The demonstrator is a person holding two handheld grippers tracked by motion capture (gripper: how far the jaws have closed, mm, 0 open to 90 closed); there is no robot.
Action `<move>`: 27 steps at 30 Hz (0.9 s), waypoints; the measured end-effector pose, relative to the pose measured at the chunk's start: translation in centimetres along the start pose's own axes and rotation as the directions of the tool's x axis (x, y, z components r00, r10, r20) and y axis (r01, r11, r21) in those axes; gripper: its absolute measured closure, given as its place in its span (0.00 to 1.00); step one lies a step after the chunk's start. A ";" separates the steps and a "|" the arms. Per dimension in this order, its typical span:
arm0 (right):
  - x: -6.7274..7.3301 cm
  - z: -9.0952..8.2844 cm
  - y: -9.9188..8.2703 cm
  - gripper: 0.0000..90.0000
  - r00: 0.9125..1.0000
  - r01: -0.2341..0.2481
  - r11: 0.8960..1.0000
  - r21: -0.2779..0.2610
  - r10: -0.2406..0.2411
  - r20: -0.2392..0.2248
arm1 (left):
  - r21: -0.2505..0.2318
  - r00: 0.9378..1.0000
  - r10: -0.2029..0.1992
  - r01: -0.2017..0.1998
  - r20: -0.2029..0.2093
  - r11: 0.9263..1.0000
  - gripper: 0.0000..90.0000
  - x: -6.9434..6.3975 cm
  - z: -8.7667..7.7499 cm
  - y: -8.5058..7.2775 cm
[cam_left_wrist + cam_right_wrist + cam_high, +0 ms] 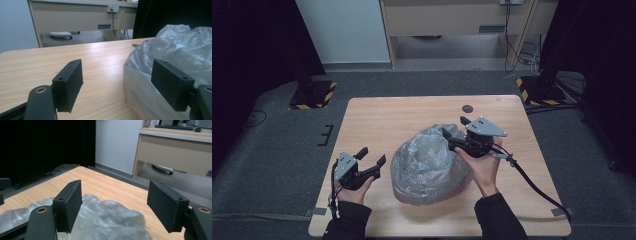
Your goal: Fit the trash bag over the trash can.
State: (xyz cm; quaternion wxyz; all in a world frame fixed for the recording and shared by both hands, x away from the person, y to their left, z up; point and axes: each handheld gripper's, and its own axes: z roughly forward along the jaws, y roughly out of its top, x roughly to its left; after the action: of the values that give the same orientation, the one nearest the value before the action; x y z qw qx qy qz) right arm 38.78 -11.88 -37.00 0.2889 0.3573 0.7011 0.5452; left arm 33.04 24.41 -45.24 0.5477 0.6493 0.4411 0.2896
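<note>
A crumpled clear plastic bag (429,164) lies bunched in the middle of the wooden table (377,115), something reddish dimly showing through its lower part. My left gripper (372,157) hovers open just left of the bag, near the table's front left. In the left gripper view the bag (175,50) bulges up at the right, behind the right-hand jaw, with bare wood between the jaws. My right gripper (456,127) is open above the bag's upper right edge. The right gripper view looks down on the bag (105,220) below and between the jaws.
A small dark round disc (468,108) sits on the table near its far edge. Dark carpet surrounds the table, with two black stands on hazard-striped bases (314,94) at the far left and far right. A beige desk (175,147) stands beyond.
</note>
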 end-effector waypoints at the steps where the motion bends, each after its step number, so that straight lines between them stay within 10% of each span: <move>1: -0.7 -0.5 -0.3 0.31 1.000 -0.005 1.000 -0.006 0.006 0.014 | -0.001 1.000 -0.002 0.002 -0.003 1.000 0.28 0.1 0.0 0.0; 15: -4.5 -3.2 -2.9 0.26 0.995 -0.063 0.998 -0.008 0.063 0.080 | 0.027 0.999 -0.004 0.006 -0.050 1.000 0.28 1.9 -1.0 -0.7; 27: -6.7 -5.0 -6.5 0.24 0.991 -0.109 0.992 0.060 0.104 0.081 | 0.141 0.999 0.016 -0.009 -0.050 0.990 0.26 3.2 -1.4 -2.4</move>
State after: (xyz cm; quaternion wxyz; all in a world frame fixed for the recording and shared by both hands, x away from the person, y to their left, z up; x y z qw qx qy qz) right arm 37.51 -21.14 -42.05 0.2746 0.4245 0.6865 0.5226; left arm 32.64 27.87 -47.56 0.4873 0.6814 0.4701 0.2779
